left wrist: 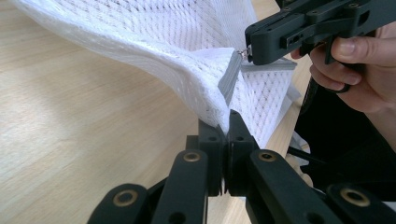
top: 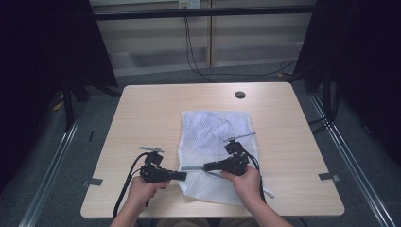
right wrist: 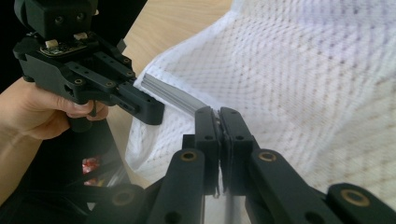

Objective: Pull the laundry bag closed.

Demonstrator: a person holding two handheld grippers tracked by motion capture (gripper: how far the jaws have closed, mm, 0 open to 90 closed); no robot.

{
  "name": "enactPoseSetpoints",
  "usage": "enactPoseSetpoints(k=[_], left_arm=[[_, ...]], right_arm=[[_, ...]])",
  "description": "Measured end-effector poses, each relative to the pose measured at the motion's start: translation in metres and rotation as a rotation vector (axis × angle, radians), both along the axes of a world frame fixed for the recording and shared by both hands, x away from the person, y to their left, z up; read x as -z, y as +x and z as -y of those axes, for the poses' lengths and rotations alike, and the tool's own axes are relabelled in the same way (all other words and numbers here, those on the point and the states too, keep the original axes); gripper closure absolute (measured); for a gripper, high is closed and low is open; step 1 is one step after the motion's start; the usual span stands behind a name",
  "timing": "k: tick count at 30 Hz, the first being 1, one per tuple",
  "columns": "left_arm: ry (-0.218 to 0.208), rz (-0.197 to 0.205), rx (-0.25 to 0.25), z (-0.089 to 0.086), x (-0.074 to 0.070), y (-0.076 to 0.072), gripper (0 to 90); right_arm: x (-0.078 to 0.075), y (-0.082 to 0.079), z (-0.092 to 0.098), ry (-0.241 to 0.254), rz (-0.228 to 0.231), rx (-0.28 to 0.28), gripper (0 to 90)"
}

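A white mesh laundry bag [top: 208,142] lies on the table with pale cloth inside. Along its near-left edge runs a grey zipper strip [top: 191,168]. My left gripper [top: 183,176] is shut on the bag's mesh corner [left wrist: 219,109], which is lifted off the wood. My right gripper [top: 206,166] faces it from the right, shut on the zipper's small metal pull [left wrist: 243,53] at the end of the grey zipper strip [left wrist: 229,81]. In the right gripper view my right gripper [right wrist: 218,114] pinches the grey zipper strip [right wrist: 170,93], and the left gripper [right wrist: 152,109] holds its other end.
The wooden table [top: 142,113] has a round cable hole [top: 239,94] at the back. Black curtains stand at both sides, and cables trail over the floor behind the table. A hand [left wrist: 359,70] grips each tool near the table's front edge.
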State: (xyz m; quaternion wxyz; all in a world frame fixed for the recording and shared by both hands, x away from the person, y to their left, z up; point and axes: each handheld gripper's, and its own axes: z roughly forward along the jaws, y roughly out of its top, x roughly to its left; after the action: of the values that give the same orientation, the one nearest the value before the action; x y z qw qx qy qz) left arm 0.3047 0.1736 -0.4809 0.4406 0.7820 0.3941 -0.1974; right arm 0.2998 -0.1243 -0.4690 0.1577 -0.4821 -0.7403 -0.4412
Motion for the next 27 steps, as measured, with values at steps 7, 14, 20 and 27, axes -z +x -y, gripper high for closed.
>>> enactPoseSetpoints(k=[7,14,20,27], left_arm=[[0.0,0.001,0.004,0.0006,0.0002,0.0001,88.3],[-0.001,-0.004,0.008,0.001,0.0003,-0.0002,88.3],[-0.004,-0.014,0.011,0.0016,0.0,-0.0012,88.3],[-0.002,-0.012,0.004,-0.0004,0.0008,-0.0004,88.3]], right_arm=[[-0.0002,-0.0009,0.0029,0.009,0.0,-0.003,86.9],[0.0001,-0.0014,0.0045,0.006,0.0,-0.006,86.9],[0.0001,-0.002,0.0048,0.006,0.001,-0.01,87.0],[0.0006,-0.0016,0.0082,-0.001,0.006,0.0,86.9]])
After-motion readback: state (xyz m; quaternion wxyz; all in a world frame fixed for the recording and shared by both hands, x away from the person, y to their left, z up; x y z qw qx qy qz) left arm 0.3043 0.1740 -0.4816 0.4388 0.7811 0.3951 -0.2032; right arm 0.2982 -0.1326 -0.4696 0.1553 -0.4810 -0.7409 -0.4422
